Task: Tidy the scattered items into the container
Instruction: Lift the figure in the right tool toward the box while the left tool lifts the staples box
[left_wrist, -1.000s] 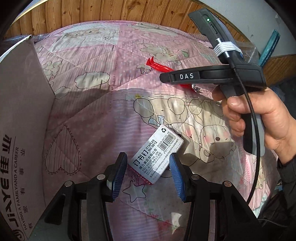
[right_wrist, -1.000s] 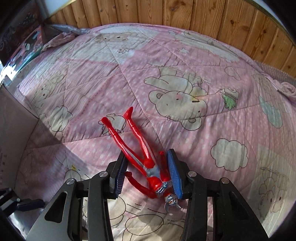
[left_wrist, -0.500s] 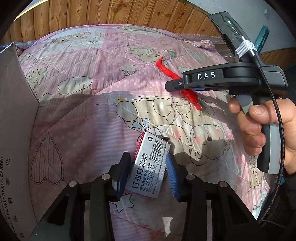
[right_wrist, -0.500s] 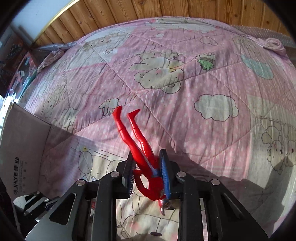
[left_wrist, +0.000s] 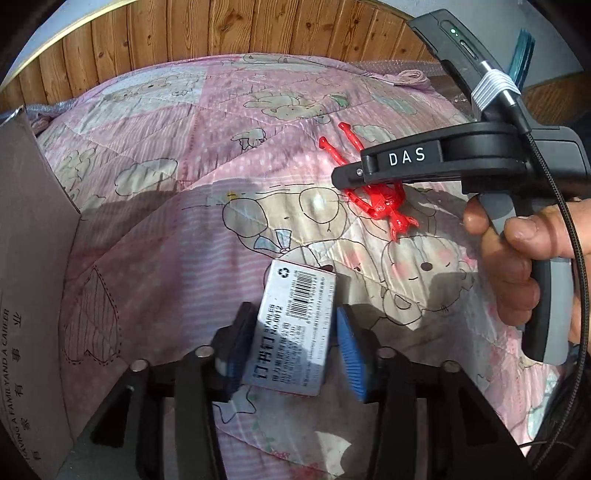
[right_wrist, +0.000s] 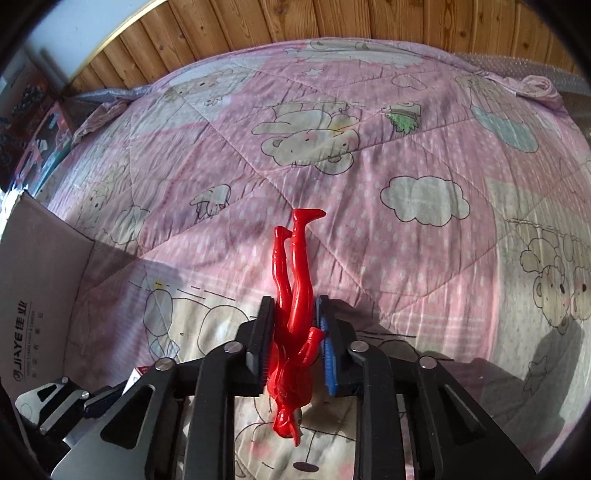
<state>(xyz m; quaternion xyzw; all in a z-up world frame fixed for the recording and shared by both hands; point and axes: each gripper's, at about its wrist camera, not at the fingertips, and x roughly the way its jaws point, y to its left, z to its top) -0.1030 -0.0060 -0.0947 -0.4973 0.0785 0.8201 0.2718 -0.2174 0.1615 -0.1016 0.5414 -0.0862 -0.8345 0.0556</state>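
Presently on a pink quilt (right_wrist: 388, 155) printed with bears and clouds, backed by wood panelling (right_wrist: 332, 22): two items, each held. Item one, a small staple box (left_wrist: 295, 325) with barcode and white label face up, sits clamped between the blue-padded fingers of the left gripper (left_wrist: 293, 343), its far end projecting forward past the fingertips and above the quilt. Item two, a red plastic action figure (right_wrist: 293, 314), is pinched at the torso by the right gripper (right_wrist: 295, 332), legs pointing away from the camera, head toward it and below the fingers; from the left wrist view the same figure (left_wrist: 380, 201) hangs under that gripper's black body marked DAS, clear of the quilt, with a hand (left_wrist: 524, 258) squeezing the grey handle. Container: a brown cardboard box (left_wrist: 33, 295), printed JIAYE, stands at the left edge of the quilt, its side wall just beside the left gripper; its interior is not visible in either view.
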